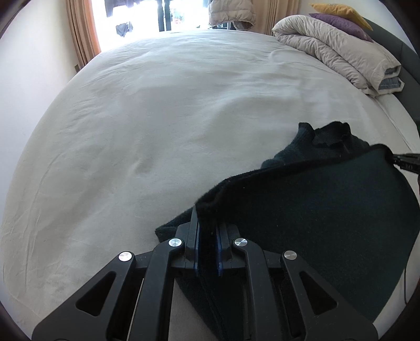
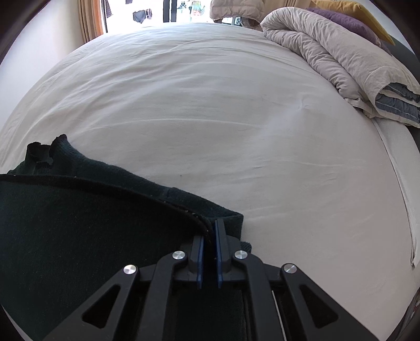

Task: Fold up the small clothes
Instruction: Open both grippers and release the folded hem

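A dark green knitted garment (image 1: 328, 209) lies on the near part of the white bed sheet (image 1: 131, 131), its far part bunched up. My left gripper (image 1: 207, 223) is shut on one end of the garment's lifted edge, and fabric fills the gap between its blue pads. At the right rim of the left wrist view, my right gripper (image 1: 404, 162) holds the other end of that edge. In the right wrist view the garment (image 2: 65, 223) spreads to the left, and my right gripper (image 2: 210, 228) pinches its hem at the fingertips. The edge runs taut between the two grippers.
A rolled beige duvet (image 1: 336, 52) lies at the bed's far right corner, with a purple pillow (image 1: 341, 25) and a yellow pillow (image 1: 338, 10) behind it. Curtains (image 1: 81, 31) and a bright window stand beyond the bed. The sheet (image 2: 236, 131) stretches wide ahead of the garment.
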Tool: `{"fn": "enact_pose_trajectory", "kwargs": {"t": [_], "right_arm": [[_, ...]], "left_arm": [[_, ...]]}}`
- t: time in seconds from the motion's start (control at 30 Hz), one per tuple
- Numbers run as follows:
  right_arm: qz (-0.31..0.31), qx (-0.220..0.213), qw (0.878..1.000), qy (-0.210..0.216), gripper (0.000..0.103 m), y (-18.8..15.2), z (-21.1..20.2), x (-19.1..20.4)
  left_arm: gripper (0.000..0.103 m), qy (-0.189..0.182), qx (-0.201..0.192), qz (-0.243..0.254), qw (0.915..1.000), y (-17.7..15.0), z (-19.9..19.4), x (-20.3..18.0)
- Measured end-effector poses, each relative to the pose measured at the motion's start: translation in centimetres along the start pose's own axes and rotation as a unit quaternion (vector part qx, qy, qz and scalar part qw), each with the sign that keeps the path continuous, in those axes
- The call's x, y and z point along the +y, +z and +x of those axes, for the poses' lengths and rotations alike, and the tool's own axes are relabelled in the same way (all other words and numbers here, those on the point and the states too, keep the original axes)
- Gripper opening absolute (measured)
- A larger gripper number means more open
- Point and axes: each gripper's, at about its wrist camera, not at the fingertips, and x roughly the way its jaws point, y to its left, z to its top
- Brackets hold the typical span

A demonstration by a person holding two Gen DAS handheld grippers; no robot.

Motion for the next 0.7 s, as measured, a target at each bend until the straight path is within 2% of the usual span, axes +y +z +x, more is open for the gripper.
{"fn": "enact_pose_trajectory", "kwargs": {"t": [0.13,0.17,0.2,0.23,0.27,0.33,0.43,0.53,0.6,0.7], "right_arm": [[0.026,-0.012,1.0,0.006,0.023,0.1,0.1,-1.0],[0.037,-0.017,0.999,0.005,0.043,0.2,0.0,-1.4],[0.053,-0.023,0.998,-0.006,0.079,0.3,0.0,-2.1],[0.071,-0.034,0.997,-0.014,0.091,0.4,-0.3,-3.0],[0.091,-0.048,0.994,-0.021,0.095,0.3,-0.7,-3.9],[0.129,-0.055,0.989,-0.036,0.093,0.2,-1.1,-5.7],[0.167,-0.069,0.983,-0.045,0.089,-0.4,-2.1,-7.6],[0.17,-0.092,0.981,-0.033,0.083,-1.1,-3.6,-7.9],[0.164,-0.111,0.98,-0.009,0.081,-1.8,-4.7,-7.4],[0.146,-0.129,0.981,0.002,0.081,-2.9,-5.9,-6.0]], "left_arm": [[0.018,0.009,-0.007,-0.024,0.9997,0.9,0.4,0.8],[0.018,0.009,-0.008,-0.027,0.9996,0.9,0.3,1.0],[0.018,0.009,-0.008,-0.03,0.9995,0.8,0.3,1.2],[0.018,0.009,-0.008,-0.031,0.9994,0.5,0.1,1.4],[0.018,0.012,-0.011,-0.032,0.9994,0.3,0.0,1.6],[0.02,0.015,-0.022,-0.04,0.9988,0.1,-0.5,1.9],[0.032,0.019,-0.041,-0.054,0.9975,0.1,-1.8,2.9],[0.047,0.055,-0.063,-0.053,0.9951,0.1,-3.3,3.7],[0.047,0.055,-0.066,-0.063,0.9943,-0.5,-4.0,4.5],[0.047,0.072,-0.076,-0.077,0.9915,-1.9,-5.3,5.2]]}}
